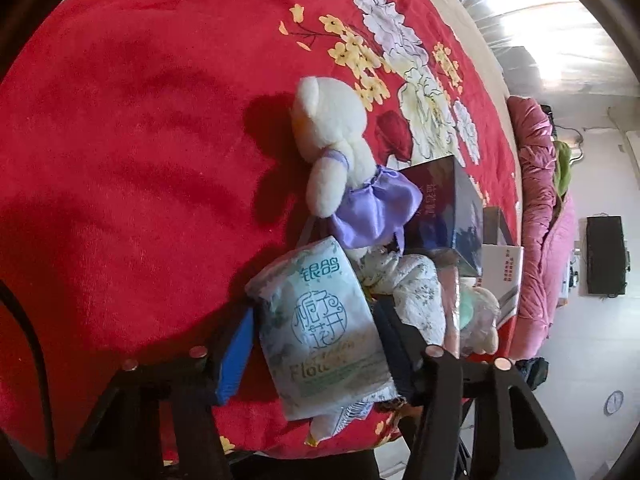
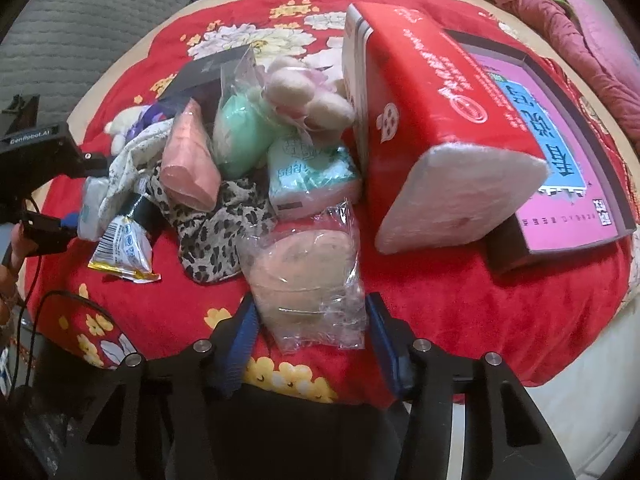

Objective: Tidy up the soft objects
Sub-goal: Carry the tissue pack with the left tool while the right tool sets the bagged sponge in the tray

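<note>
Red blanket (image 1: 132, 168): matt plush cloth. Tissue pack (image 1: 320, 328): glossy plastic wrap. Bagged sponge (image 2: 308, 280): clear crinkled film. Teddy (image 1: 332, 136): fuzzy.

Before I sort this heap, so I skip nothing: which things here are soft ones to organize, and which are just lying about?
To organize:
tissue pack
bagged pink sponge
white plush toy
leopard cloth
green sponge

Lying about:
dark box
pink-topped box
snack wrapper

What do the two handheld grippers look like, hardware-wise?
Both the left gripper and the right gripper have black angular frames with round silver bolt heads and blue pads lining the jaws. In the right wrist view, the left unit's black body carries white lettering, with black cables trailing.
</note>
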`<state>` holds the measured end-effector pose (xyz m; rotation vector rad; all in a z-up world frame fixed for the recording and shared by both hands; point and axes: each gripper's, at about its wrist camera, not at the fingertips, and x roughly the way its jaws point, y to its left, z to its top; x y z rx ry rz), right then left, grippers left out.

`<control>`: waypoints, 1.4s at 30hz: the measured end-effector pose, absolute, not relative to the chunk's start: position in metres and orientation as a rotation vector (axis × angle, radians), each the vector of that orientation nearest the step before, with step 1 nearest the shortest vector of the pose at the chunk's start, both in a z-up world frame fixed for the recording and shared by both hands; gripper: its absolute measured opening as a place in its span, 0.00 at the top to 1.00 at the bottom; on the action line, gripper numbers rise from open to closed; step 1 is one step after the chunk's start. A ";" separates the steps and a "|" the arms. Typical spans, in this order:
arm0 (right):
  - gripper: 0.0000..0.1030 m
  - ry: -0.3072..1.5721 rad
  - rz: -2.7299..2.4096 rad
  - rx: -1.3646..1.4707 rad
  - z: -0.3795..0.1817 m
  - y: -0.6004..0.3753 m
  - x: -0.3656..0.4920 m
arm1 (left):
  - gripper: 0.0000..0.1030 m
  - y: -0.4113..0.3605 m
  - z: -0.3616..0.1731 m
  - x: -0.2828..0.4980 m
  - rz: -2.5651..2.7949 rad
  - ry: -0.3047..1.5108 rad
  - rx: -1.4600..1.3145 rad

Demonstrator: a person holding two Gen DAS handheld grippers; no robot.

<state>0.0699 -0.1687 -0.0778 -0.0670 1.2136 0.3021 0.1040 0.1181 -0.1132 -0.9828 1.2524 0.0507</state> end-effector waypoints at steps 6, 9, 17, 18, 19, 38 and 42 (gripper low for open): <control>0.48 1.164 0.317 -0.054 -0.058 -0.171 0.058 | 0.49 0.124 -0.101 0.092 0.034 1.211 -1.001; 0.48 1.142 0.325 -0.056 -0.048 -0.169 0.051 | 0.49 0.125 -0.085 0.087 0.038 1.179 -0.962; 0.48 1.048 0.338 -0.058 -0.013 -0.166 0.040 | 0.49 0.115 -0.038 0.073 0.027 1.106 -0.819; 0.48 1.032 0.340 -0.051 -0.006 -0.168 0.039 | 0.49 0.111 -0.032 0.072 0.017 1.096 -0.805; 0.48 1.018 0.336 -0.049 -0.002 -0.170 0.039 | 0.49 0.108 -0.025 0.071 0.008 1.086 -0.785; 0.48 0.798 0.138 0.035 0.080 -0.288 0.068 | 0.49 -0.047 0.061 0.103 -0.249 1.027 -0.449; 0.48 0.782 0.083 0.033 0.084 -0.319 0.080 | 0.49 -0.095 0.071 0.120 -0.306 1.031 -0.379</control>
